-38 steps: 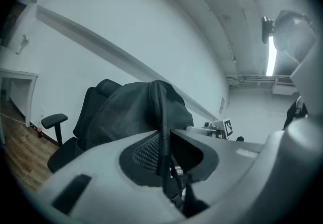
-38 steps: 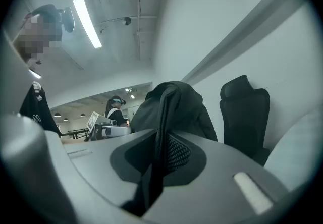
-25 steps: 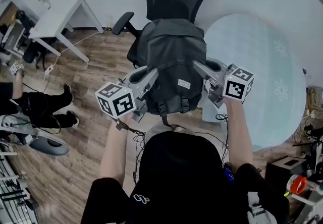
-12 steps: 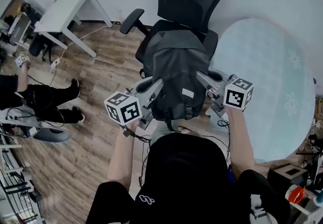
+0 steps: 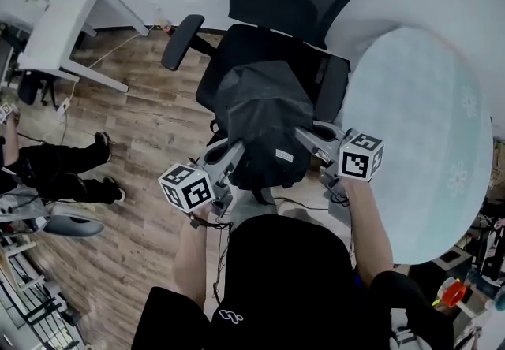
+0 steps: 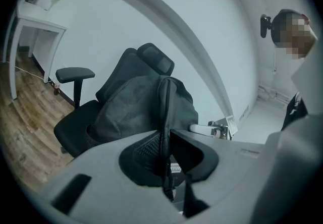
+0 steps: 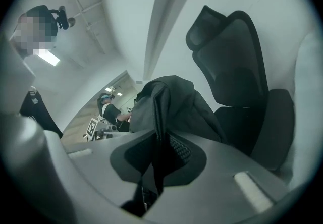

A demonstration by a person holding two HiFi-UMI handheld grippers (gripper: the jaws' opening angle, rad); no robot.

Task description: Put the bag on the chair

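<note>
A dark grey backpack point(image 5: 260, 124) hangs between my two grippers, over the front edge of the black office chair's seat point(image 5: 237, 53). My left gripper point(image 5: 234, 158) is shut on the bag's left strap point(image 6: 165, 117), which runs up between its jaws. On the other side my right gripper point(image 5: 304, 138) is shut on the right strap point(image 7: 157, 117). In the left gripper view the bag point(image 6: 136, 107) sits in front of the chair's backrest point(image 6: 151, 59). The right gripper view shows the bag point(image 7: 176, 102) left of the chair back point(image 7: 232, 56).
A pale round rug point(image 5: 426, 128) lies right of the chair. A white desk point(image 5: 59, 33) stands at the far left, and a seated person's legs point(image 5: 55, 171) show at the left edge. The chair's left armrest point(image 5: 180, 41) sticks out towards the desk. The floor is wood.
The chair has come closer and the bag has moved forward over the seat's front. Both grippers keep their hold on the straps.
</note>
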